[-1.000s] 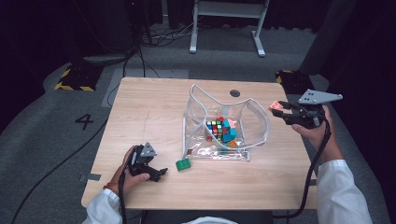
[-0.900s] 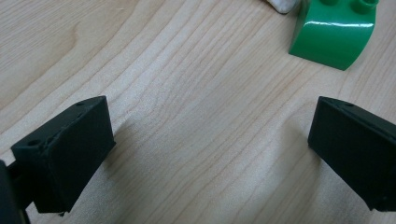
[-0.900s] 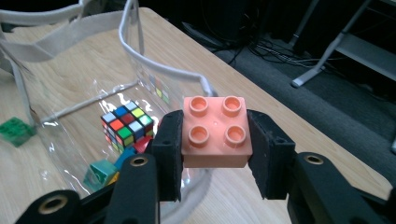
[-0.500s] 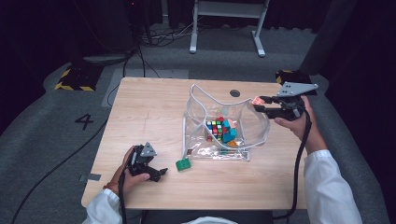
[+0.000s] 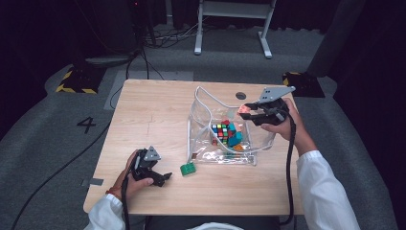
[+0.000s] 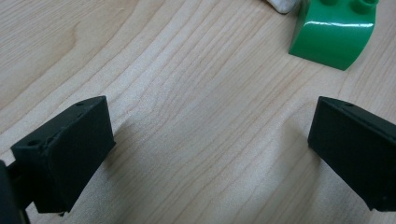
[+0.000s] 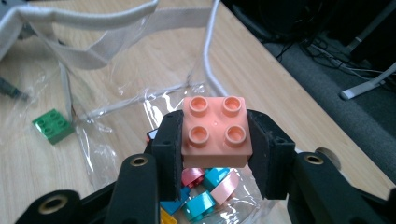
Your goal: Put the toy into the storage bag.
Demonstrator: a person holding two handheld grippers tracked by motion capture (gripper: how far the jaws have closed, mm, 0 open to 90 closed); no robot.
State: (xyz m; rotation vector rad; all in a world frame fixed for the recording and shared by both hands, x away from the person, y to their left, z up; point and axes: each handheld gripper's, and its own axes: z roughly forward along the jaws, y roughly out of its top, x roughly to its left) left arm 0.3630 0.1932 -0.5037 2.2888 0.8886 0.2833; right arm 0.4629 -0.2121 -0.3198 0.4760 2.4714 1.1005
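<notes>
STEP drop brick in bag | right gripper (image 7: 215,140) fingers clamp pink brick (image 7: 215,131) above bag (image 5: 201,103) mouth | left gripper (image 6: 210,154) fingers wide, near green brick (image 6: 334,32) on desk (image 5: 153,115) | ADVICE centre over opening, lower past rim, then release

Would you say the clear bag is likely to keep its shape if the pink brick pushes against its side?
Probably not: the clear bag looks thin and crinkled, so it would likely buckle. The toys inside may anchor its base.

My wooden counter (image 5: 158,115) stands on grey carpet (image 5: 52,143) marked with a number four (image 5: 86,124). Beyond it I see a white frame (image 5: 234,24), loose cables (image 5: 167,38), striped tape (image 5: 74,81) and darkness.
</notes>
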